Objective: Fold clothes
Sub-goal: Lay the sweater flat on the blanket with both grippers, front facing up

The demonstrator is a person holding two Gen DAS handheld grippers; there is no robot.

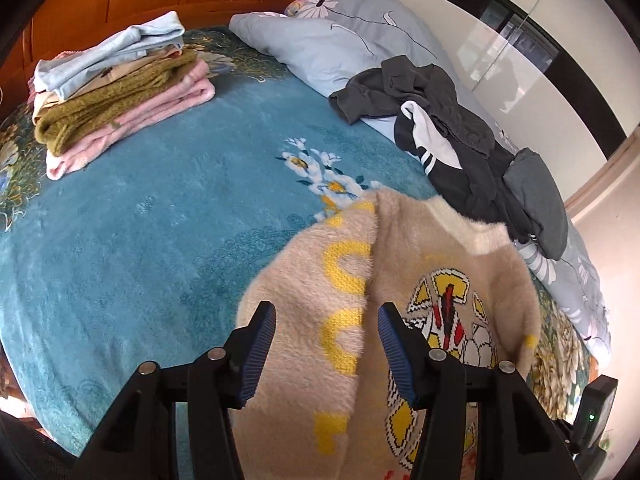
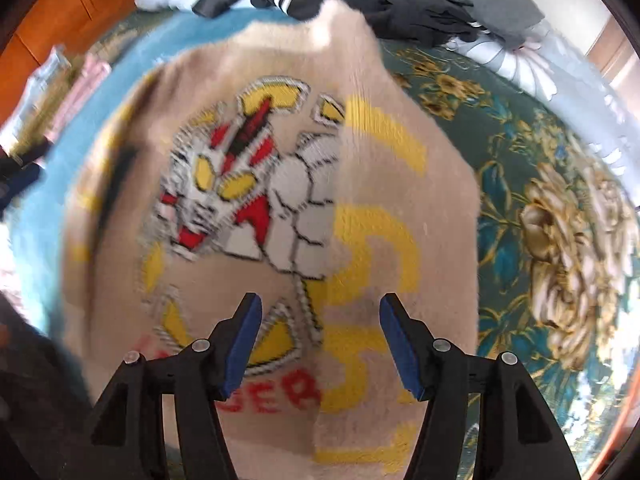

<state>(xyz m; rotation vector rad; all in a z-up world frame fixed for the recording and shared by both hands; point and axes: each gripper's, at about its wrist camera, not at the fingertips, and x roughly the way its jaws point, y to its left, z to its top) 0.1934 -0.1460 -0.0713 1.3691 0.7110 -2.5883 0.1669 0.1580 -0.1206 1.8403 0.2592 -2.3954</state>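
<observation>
The beige sweater [image 1: 400,288] is lying on the bed [image 1: 140,220] with both sleeves folded in, so the left tongs [image 1: 327,354] and right tongs [image 2: 320,342] are hovering apart above it, holding nothing.

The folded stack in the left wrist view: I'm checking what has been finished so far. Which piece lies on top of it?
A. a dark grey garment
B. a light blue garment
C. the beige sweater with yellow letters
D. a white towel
B: the light blue garment lies on top of the folded stack, above an olive knit and pink pieces; the beige sweater lies apart, near the open left gripper.
</observation>
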